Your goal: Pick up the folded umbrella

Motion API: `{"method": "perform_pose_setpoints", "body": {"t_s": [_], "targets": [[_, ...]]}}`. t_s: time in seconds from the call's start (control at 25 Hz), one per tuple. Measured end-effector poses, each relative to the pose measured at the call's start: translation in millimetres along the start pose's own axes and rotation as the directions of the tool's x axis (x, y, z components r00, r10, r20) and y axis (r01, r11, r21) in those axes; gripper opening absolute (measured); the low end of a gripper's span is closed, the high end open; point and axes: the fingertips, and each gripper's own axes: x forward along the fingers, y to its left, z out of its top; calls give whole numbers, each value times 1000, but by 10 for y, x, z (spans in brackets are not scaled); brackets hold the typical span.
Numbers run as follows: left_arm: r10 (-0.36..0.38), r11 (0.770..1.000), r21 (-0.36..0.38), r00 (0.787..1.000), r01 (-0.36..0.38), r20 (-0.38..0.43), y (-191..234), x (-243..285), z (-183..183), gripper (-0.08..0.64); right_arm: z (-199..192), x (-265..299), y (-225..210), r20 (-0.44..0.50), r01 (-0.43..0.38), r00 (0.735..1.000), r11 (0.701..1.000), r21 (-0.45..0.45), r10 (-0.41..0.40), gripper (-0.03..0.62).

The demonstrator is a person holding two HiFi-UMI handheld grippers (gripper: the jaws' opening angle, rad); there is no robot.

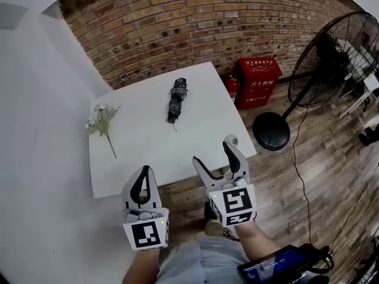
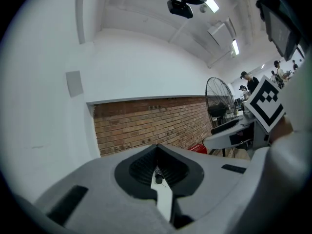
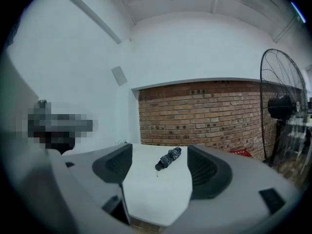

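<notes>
The folded umbrella (image 1: 176, 99), dark with a grey pattern, lies toward the far side of the white table (image 1: 148, 152). Both grippers hang at the table's near edge, well short of it. My left gripper (image 1: 143, 171) is shut with nothing in it; in the left gripper view its pads (image 2: 141, 169) meet at the tips and only a thin sliver of table shows between them. My right gripper (image 1: 212, 151) is open and empty. In the right gripper view the umbrella (image 3: 168, 158) lies far ahead on the table (image 3: 156, 189), framed between the spread fingers (image 3: 207, 172).
An artificial flower sprig (image 1: 102, 122) lies on the table's left part. A white wall runs along the left and a brick wall (image 1: 195, 22) behind. A red fire-extinguisher box (image 1: 259, 78) and a standing fan (image 1: 331, 58) with round base (image 1: 271, 131) stand right on the wood floor.
</notes>
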Motion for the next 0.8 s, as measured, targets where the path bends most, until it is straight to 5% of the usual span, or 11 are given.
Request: {"method": "perform_pose_setpoints", "body": {"t_s": [0.28, 0.8], "targets": [[32, 998, 62, 999, -34, 41, 75, 523, 153, 8, 193, 473, -366, 21, -12, 1000, 1000, 1, 12, 350], [95, 995, 6, 994, -95, 54, 321, 958, 281, 8, 538, 1082, -466, 63, -58, 996, 997, -44, 60, 350]]}}
